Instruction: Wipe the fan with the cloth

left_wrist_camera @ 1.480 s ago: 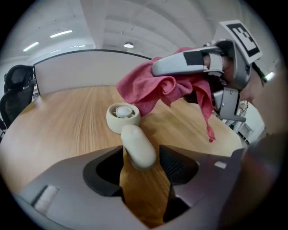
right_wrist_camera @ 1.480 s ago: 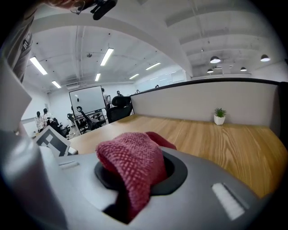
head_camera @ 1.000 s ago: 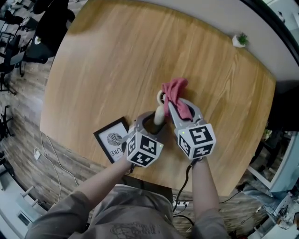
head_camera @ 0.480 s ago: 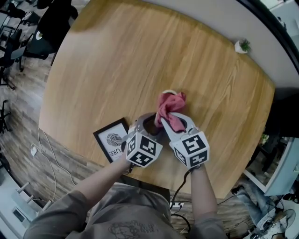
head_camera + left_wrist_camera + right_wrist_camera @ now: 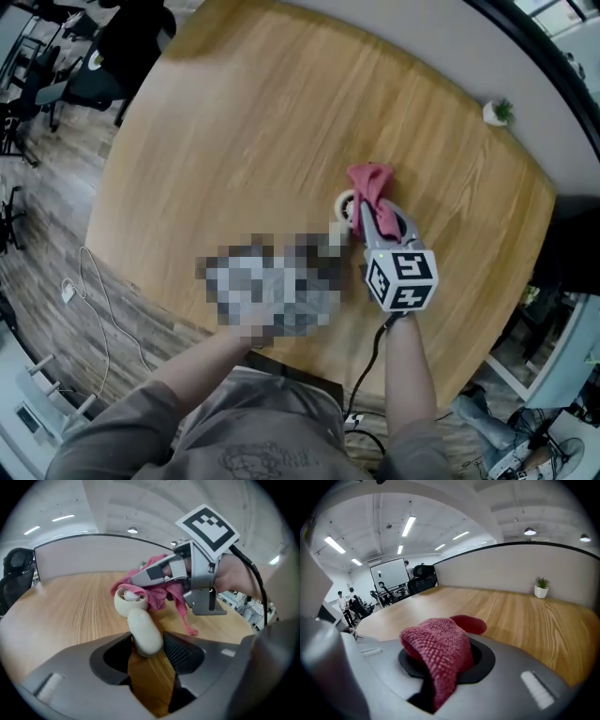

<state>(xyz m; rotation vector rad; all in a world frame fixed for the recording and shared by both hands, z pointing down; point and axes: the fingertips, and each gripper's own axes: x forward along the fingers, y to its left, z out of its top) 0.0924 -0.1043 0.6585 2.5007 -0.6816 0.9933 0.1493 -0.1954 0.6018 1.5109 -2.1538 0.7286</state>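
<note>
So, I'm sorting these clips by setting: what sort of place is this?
Probably an open-plan office or meeting area: a large wooden table, black office chairs beside a white board in the background, and strip lights on the ceiling.

The cloth [image 5: 368,192] covers most of the head of the fan [image 5: 143,630]. In the head view the left claw [image 5: 147,654] cannot be made out. In the right gripper view the cloth hides the gap of the right claw [image 5: 445,660], and people [image 5: 347,603] beyond the far edge of the desk [image 5: 525,616] are too small to tell apart.
</note>
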